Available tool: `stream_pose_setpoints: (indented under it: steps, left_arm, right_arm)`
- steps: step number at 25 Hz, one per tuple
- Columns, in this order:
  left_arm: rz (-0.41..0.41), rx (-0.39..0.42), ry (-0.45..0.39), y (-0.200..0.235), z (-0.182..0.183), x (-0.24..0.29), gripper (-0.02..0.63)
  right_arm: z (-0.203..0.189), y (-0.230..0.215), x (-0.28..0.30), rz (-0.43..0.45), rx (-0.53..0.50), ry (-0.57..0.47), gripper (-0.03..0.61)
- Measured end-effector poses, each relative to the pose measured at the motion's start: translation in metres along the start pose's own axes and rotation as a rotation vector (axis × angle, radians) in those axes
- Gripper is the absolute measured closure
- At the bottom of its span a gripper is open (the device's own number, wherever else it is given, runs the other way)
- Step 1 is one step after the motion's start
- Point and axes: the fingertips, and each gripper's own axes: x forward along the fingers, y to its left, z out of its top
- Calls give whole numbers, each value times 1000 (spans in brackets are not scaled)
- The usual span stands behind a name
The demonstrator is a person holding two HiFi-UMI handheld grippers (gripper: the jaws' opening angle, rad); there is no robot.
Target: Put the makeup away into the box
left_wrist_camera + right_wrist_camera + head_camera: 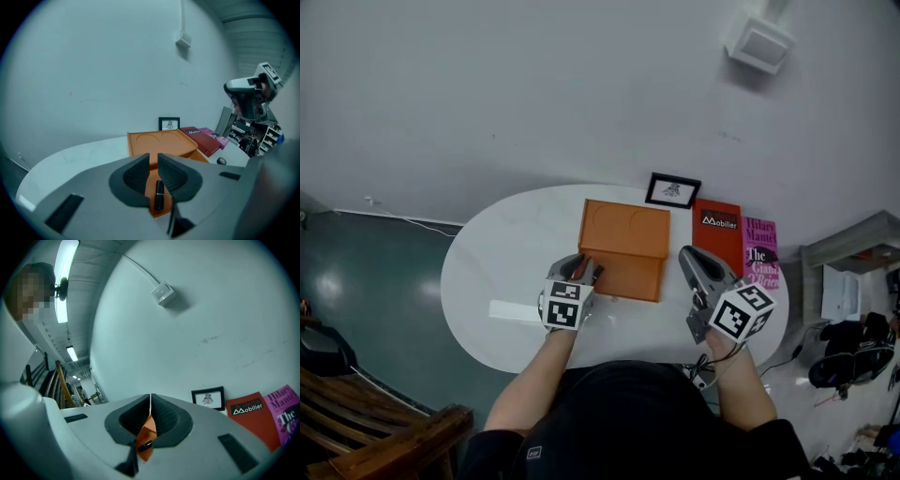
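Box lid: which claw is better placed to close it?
Likely left: the left claw hovers at the open orange box, jaws apart; the right claw sits shut, off to its side.

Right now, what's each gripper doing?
Left gripper: open, empty; the lipstick lies in the box beyond it.
Right gripper: shut, empty.

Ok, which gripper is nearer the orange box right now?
Left. The left gripper is over the front left part of the orange box. The right gripper is off to the box's right, apart from it, near the red book.
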Motion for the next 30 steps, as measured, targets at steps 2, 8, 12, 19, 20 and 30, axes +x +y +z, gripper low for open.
stream_pose_setpoints:
  steps: [2, 8, 12, 19, 20, 30]
  left_arm:
    - [-16, 6, -45, 5, 17, -11, 567]
    - [-83, 72, -185, -14, 74, -42, 583]
    - [-132, 72, -264, -48, 106, -60, 586]
    - [-221, 101, -305, -127, 133, -51, 588]
    - [-239, 97, -304, -139, 135, -46, 588]
    - [-374, 123, -210, -239, 116, 11, 588]
  right_arm:
    - [9, 2, -5, -16, -27, -24, 541]
    - [46, 6, -46, -59, -193, -132, 540]
    - [50, -15, -81, -102, -287, -126, 540]
    - [9, -61, -121, -175, -275, -37, 540]
    - [2, -65, -124, -180, -270, -28, 540]
    - [-89, -111, -135, -144, -105, 74, 537]
